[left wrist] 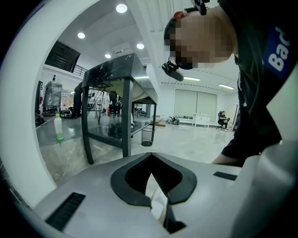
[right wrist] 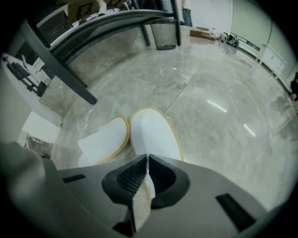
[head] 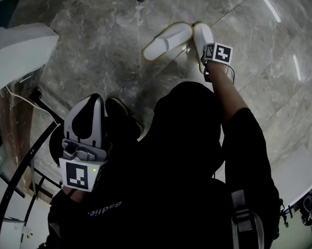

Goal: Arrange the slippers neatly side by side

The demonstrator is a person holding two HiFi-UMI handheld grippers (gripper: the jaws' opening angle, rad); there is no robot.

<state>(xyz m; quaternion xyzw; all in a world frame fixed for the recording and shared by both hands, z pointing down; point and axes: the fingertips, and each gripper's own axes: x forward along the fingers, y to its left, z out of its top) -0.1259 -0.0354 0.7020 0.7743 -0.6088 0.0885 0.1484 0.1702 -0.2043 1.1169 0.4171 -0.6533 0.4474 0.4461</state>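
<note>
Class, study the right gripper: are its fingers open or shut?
Shut on the right-hand slipper. In the right gripper view, the right gripper has its fingers pressed together with that slipper's near edge pinched between them.

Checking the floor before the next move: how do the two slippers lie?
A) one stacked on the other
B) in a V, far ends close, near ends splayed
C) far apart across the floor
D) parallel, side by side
B: in the head view the left slipper lies slanted and the right slipper straight, so their far ends nearly meet and the near ends spread apart.
</note>
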